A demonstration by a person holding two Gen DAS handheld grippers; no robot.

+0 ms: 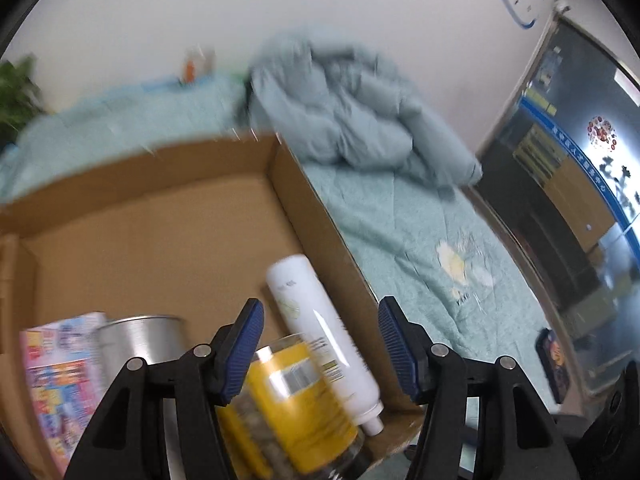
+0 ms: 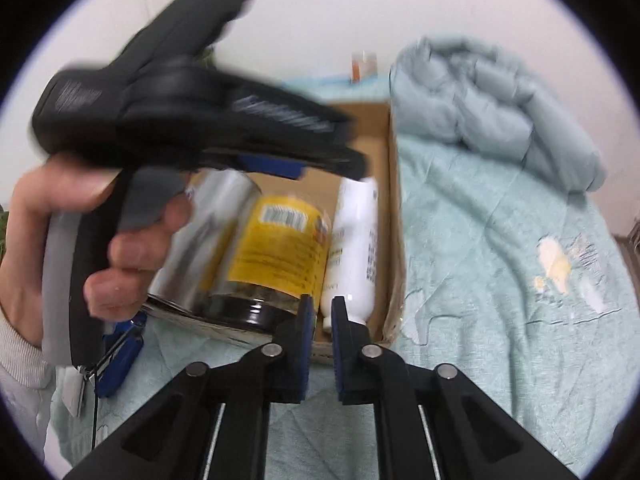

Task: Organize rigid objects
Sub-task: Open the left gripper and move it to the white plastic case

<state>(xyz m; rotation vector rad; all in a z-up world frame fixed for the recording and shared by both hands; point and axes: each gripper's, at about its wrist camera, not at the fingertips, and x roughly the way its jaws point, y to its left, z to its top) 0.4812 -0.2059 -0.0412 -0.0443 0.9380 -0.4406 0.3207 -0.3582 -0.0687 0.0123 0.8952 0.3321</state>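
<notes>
The cardboard box lies on the bed, and through my left wrist camera I count four things in it, all at its near end: one pink printed packet by the left wall, one silver tin next to it, one yellow-labelled jar, and one white bottle lying along the right wall. My left gripper hangs over the jar and bottle, jaws spread wide, holding nothing. One rumpled blue-green quilt sits at the bed's far edge.

From my right wrist camera I see three of them: tin, jar, bottle, side by side. My right gripper has its jaws nearly together, empty, at the box's near edge. My left hand grips its tool above the box.
</notes>
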